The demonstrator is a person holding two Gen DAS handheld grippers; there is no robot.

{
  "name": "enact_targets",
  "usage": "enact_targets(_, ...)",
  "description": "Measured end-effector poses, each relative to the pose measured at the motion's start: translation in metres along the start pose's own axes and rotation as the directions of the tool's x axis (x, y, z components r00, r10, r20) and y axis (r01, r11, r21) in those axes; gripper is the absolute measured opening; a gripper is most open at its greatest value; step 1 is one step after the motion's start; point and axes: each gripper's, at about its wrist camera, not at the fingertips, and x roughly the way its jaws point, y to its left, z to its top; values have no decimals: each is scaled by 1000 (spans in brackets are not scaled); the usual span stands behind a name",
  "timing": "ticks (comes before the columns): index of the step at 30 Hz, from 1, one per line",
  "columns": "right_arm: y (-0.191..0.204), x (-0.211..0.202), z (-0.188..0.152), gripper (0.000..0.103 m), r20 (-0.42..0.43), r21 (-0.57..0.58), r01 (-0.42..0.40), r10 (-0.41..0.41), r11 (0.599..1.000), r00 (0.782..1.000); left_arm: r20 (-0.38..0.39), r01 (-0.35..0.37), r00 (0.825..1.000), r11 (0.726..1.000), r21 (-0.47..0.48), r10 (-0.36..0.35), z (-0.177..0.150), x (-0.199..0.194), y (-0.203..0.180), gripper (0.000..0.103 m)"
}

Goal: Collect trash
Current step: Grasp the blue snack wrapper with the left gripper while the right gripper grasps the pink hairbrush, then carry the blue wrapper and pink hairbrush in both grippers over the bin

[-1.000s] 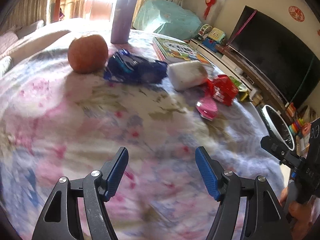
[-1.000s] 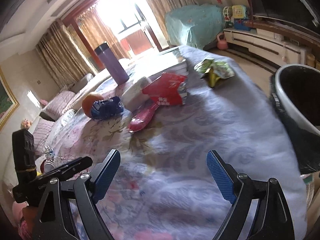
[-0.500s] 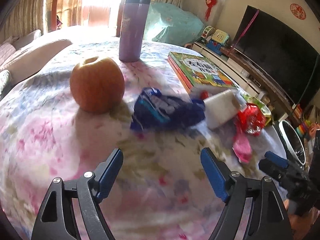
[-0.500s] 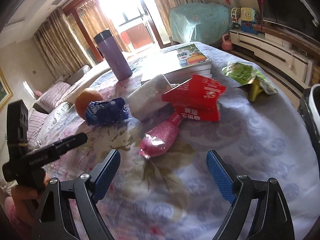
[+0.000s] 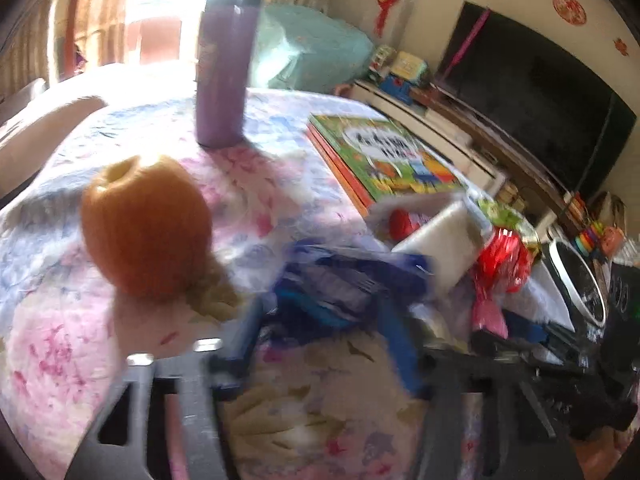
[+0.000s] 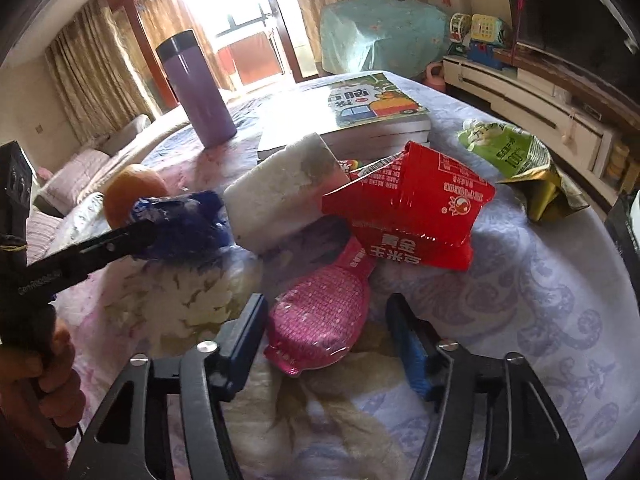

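Observation:
A crumpled blue wrapper lies on the flowered cloth beside an orange. My left gripper is open, its fingers on either side of the blue wrapper's near end; it also shows in the right wrist view. A pink wrapper lies between the open fingers of my right gripper. A red wrapper, a white packet and a green wrapper lie behind it.
A purple flask and a stack of picture books stand further back on the table. A bin with a black liner stands off the table's right edge. A TV and low cabinet line the right wall.
Both grippers moved forward over the table. The left now straddles the blue wrapper and the right straddles the pink wrapper. Both jaws have narrowed somewhat.

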Motion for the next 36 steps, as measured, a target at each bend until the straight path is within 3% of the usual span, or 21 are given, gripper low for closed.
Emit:
enact_targets(2,-1,0,0,45,-2,3,14,-14,1000,1000,-18,-11,1000,1000,24,11,-2,6,-4,41)
enact_targets(7,-5,-10,-4,44,11,19,-1,1,1000,1000,-14,-1,1000,999,49,2,-8,-1,-16,35)
enact_targets(13,-11,-39,-22,44,30,11,-82,81,997,996,6,41,999,999,-12,-41,-35,-23,-26,34)
enact_targets(14,-11,-44,-25,44,31,2,-87,86,996,996,7,45,999,999,-21,-45,-39,-26,-28,19)
enact_targets(18,-17,-62,-38,44,37,-25,-109,110,994,993,1,75,997,995,-60,-75,-56,-34,-40,18)
enact_targets(27,-54,-94,-64,44,41,-25,-106,107,994,993,19,87,996,995,-47,-87,-86,-44,-85,18)
enact_targets(36,-86,-123,-73,44,79,-9,-92,92,996,993,12,119,993,993,-2,-119,-97,-45,-136,18)
